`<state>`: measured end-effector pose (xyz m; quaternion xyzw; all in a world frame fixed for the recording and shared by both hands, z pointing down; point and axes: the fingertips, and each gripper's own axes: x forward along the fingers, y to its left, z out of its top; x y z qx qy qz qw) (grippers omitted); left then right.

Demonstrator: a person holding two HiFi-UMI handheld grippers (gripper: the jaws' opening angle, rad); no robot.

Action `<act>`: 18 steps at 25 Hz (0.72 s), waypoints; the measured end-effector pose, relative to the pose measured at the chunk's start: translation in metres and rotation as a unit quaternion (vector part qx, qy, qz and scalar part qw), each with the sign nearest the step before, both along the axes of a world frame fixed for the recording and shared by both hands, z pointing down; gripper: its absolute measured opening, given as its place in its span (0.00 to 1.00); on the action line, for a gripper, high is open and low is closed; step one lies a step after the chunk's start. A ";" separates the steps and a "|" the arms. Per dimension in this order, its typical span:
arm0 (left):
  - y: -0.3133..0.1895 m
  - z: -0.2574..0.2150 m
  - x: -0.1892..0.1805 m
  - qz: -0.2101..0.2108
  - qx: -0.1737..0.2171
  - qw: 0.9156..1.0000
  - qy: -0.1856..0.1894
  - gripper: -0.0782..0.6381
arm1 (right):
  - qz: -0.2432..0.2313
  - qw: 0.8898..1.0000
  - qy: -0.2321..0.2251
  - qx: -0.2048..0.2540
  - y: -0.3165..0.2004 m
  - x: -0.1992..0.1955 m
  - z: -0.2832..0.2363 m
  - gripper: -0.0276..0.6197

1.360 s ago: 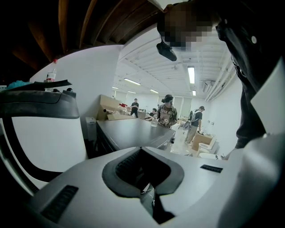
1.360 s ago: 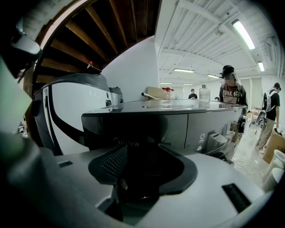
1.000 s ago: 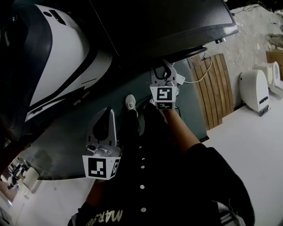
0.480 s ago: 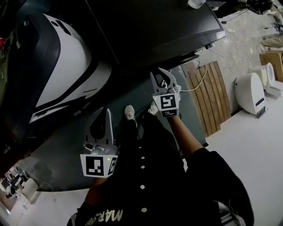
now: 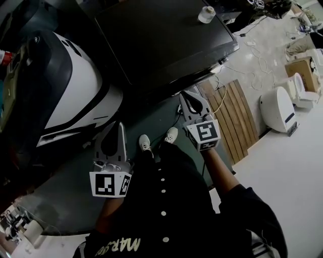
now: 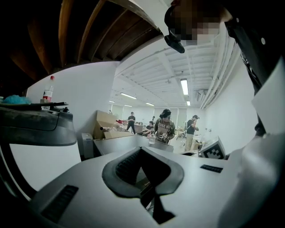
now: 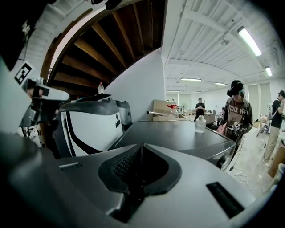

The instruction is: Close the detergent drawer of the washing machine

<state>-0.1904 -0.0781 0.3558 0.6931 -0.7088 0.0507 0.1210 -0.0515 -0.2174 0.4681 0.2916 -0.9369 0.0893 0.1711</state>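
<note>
The dark washing machine [image 5: 161, 40] fills the top middle of the head view, and I see only its flat lid; its front and the detergent drawer are hidden below the lid's edge. My right gripper [image 5: 187, 95] is held up near the lid's front right edge, shut with nothing between its jaws. In the right gripper view the right gripper [image 7: 141, 145] points across the lid [image 7: 178, 133]. My left gripper [image 5: 120, 126] hangs lower at the left, shut and empty, apart from the machine. The left gripper [image 6: 141, 149] faces the lid too.
A small clear bottle [image 5: 206, 14] stands on the lid's far side. A white and black appliance [image 5: 70, 90] stands left of the machine. Wooden slats [image 5: 234, 116], a white rounded unit [image 5: 275, 108] and a cardboard box [image 5: 298, 68] lie on the floor at right. Several people stand beyond.
My right gripper's jaws have gone from open to shut, and it has risen and drifted right. The left gripper has lifted a little. More of the lid shows now.
</note>
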 end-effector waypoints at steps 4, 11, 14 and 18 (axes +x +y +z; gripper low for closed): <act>-0.005 -0.009 0.006 0.013 0.014 1.000 -0.002 0.11 | -0.001 0.999 -0.035 0.027 0.002 0.011 -0.046 0.10; -0.013 -0.025 0.012 0.025 0.036 0.999 -0.010 0.11 | 0.030 0.995 -0.081 0.043 0.006 0.039 -0.098 0.10; -0.017 -0.034 0.016 0.031 0.049 0.998 -0.012 0.11 | 0.042 0.993 -0.098 0.054 0.010 0.049 -0.121 0.10; -0.021 -0.046 0.021 0.039 0.065 0.997 -0.016 0.11 | 0.049 0.990 -0.105 0.084 0.012 0.058 -0.147 0.10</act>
